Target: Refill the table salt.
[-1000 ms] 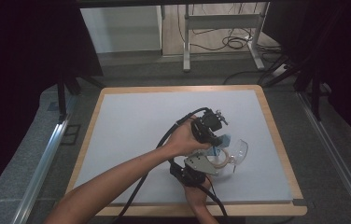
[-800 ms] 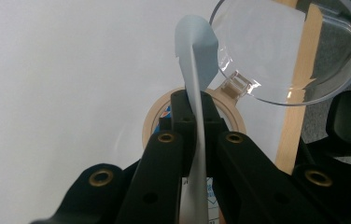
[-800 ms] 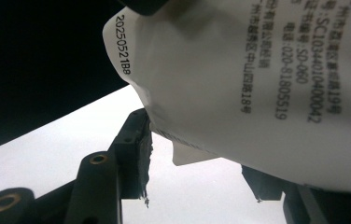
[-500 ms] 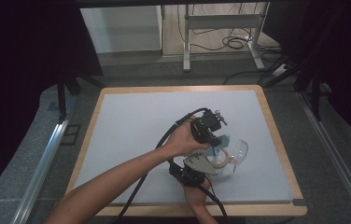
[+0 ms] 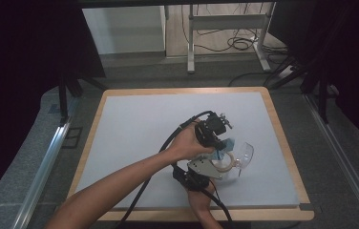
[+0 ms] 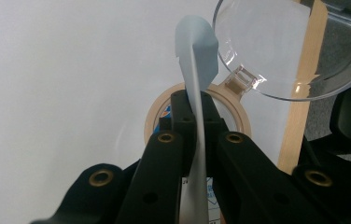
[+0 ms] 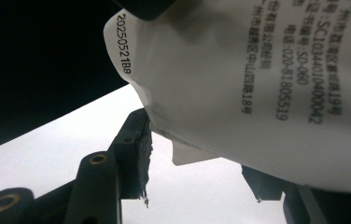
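Packet (image 6: 197,88) thin, pale blue, white printed back, pinched edge-on in left jaws.

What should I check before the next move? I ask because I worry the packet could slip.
1. Left claw shut on the packet: ok, its jaws pinch the packet edge-on.
2. Packet's top free above the jaws: ok, it stands up, slightly bent.
3. Right claw gripping the packet: cannot tell; the printed white side hangs across its jaws.
4. Clear lid swung open off the beige ring: ok.
5. Packet torn open: cannot tell.
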A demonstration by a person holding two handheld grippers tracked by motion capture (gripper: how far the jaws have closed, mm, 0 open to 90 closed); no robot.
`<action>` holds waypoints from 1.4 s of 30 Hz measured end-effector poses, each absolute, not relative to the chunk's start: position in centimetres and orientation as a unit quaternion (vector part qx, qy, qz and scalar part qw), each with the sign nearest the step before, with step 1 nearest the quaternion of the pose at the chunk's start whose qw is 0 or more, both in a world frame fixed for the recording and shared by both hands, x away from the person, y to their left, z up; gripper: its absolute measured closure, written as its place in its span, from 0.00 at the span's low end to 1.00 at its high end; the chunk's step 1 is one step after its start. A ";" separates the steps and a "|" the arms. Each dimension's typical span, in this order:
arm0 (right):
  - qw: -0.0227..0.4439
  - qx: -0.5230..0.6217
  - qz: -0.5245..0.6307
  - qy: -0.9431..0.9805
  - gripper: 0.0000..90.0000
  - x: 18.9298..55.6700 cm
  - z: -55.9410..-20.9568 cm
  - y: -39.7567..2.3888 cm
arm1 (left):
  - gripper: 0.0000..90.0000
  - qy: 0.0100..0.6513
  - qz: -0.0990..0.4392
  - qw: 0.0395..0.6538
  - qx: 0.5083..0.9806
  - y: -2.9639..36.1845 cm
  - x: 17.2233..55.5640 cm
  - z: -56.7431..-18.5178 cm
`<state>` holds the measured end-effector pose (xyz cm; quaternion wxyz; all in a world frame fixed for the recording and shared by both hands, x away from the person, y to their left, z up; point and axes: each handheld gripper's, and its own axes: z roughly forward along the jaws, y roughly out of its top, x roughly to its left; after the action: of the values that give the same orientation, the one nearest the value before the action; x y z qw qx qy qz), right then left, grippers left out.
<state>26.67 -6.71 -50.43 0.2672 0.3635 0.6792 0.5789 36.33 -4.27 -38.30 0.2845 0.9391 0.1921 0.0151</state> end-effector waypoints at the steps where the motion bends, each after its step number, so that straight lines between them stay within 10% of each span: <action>1: 0.267 0.364 0.579 0.679 0.54 26.7 -50.4 -6.7 | 1.00 0.192 0.015 0.285 0.939 -4.3 36.3 -38.3; 42: 0.270 0.366 0.580 0.676 0.54 26.7 -50.6 -6.7 | 1.00 0.190 0.014 0.280 0.941 -4.4 36.4 -38.6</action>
<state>26.68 -6.67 -50.58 0.2701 0.3656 0.6764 0.5796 36.42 -4.44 -38.57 0.2796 0.9410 0.1900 0.0136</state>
